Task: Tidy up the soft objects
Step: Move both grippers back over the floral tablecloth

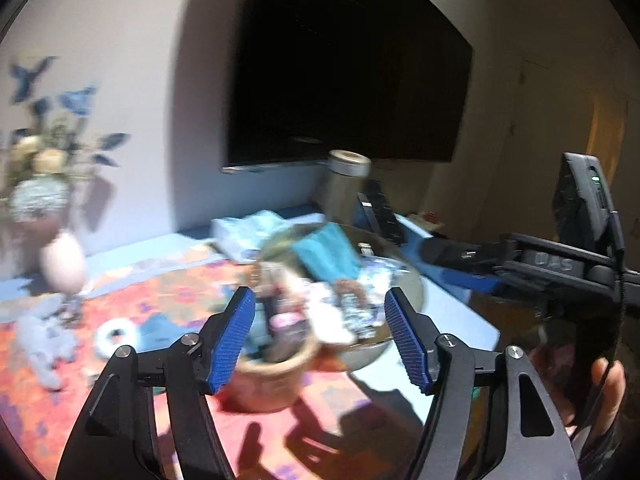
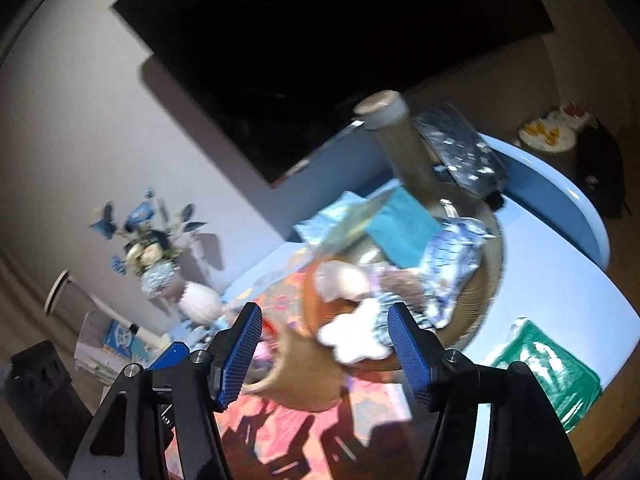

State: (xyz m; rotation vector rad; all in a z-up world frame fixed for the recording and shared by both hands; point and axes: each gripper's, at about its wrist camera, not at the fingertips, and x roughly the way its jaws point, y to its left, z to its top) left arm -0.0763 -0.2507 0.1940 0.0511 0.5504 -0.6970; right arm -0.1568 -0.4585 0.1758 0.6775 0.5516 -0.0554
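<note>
Both views are blurred by motion. A round metal tray [image 1: 412, 280] holds a pile of soft things: a teal cloth [image 1: 326, 254], patterned blue-white fabric [image 1: 376, 280] and small plush pieces. A small tan bowl [image 1: 272, 376] in front of it holds more soft items. My left gripper [image 1: 320, 336] is open and empty, above the bowl. My right gripper [image 2: 326, 356] is open and empty, above the tan bowl [image 2: 304, 384] and the tray [image 2: 486, 276], with a white plush piece [image 2: 356, 340] between its fingers' line of sight. The right gripper's body [image 1: 560, 264] shows at right in the left wrist view.
A colourful mat [image 1: 160, 292] covers the light-blue table [image 1: 452, 312]. A grey plush [image 1: 40, 344] and white tape roll [image 1: 116, 336] lie at left. A pink vase [image 1: 64, 264], flower pot [image 1: 36, 200], metal canister [image 1: 344, 184], dark TV [image 1: 344, 64] and green packet [image 2: 548, 368] are around.
</note>
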